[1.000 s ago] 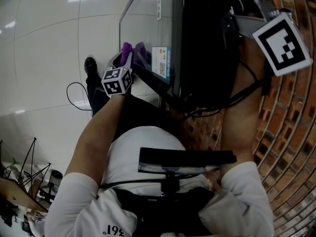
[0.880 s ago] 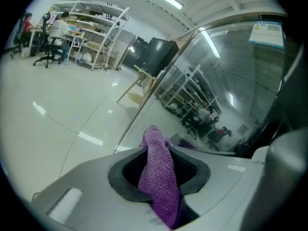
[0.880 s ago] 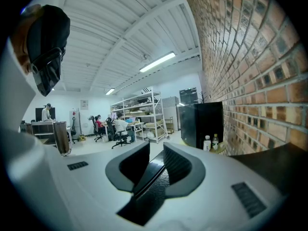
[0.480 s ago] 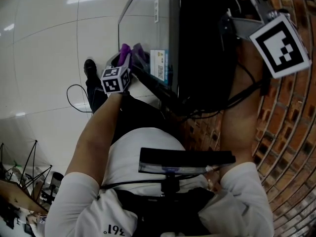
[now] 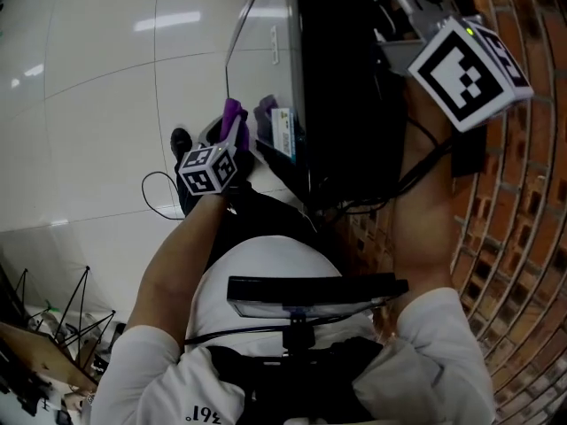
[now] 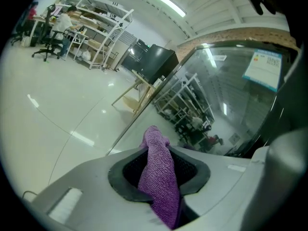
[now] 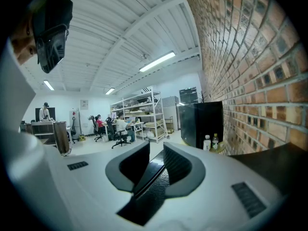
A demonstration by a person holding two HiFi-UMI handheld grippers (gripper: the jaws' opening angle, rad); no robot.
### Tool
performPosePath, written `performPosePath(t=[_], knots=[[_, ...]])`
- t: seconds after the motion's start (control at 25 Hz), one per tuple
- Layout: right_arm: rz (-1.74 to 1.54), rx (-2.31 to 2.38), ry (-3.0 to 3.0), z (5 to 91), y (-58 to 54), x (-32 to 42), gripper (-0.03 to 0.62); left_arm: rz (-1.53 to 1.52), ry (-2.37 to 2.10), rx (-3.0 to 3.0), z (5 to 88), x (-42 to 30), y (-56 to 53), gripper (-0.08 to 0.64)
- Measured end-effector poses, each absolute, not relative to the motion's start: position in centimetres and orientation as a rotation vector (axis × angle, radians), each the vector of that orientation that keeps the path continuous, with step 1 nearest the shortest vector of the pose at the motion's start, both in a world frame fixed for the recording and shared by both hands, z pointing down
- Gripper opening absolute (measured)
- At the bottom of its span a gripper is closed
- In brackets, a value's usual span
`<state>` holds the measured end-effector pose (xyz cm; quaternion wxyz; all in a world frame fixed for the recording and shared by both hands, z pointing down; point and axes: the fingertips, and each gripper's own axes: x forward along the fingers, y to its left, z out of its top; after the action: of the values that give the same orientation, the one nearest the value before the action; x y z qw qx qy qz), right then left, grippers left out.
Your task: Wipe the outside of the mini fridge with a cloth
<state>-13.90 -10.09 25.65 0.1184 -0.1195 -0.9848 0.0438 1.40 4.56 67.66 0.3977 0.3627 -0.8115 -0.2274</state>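
A brick wall (image 5: 514, 237) is seen just beside the mini fridge (image 5: 345, 78), whose glass door (image 6: 226, 105) lies on the side away from that wall. The right gripper (image 7: 150, 170) is placed at the fridge's wall side. Only its own view shows its jaws clamped on a black textured edge, apparently the fridge's. The left gripper (image 5: 239, 127) is held before the door, near a label (image 6: 262, 70). The purple cloth (image 6: 159, 177) is pinched between its jaws, with the tip just beside the glass; contact cannot be told.
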Motion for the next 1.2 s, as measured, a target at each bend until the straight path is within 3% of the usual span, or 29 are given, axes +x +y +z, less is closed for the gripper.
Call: performPosePath(t=[0.56, 1.2], knots=[[0.078, -0.355, -2.881, 26.1, -10.1, -13.9, 0.08, -0.785, -2.247, 1.19, 45.1, -4.5, 9.1, 0.094], [0.074, -0.359, -2.84, 27.1, -10.1, -14.1, 0.08, -0.738, -2.216, 1.419, 30.9, -5.0, 4.1, 0.094]])
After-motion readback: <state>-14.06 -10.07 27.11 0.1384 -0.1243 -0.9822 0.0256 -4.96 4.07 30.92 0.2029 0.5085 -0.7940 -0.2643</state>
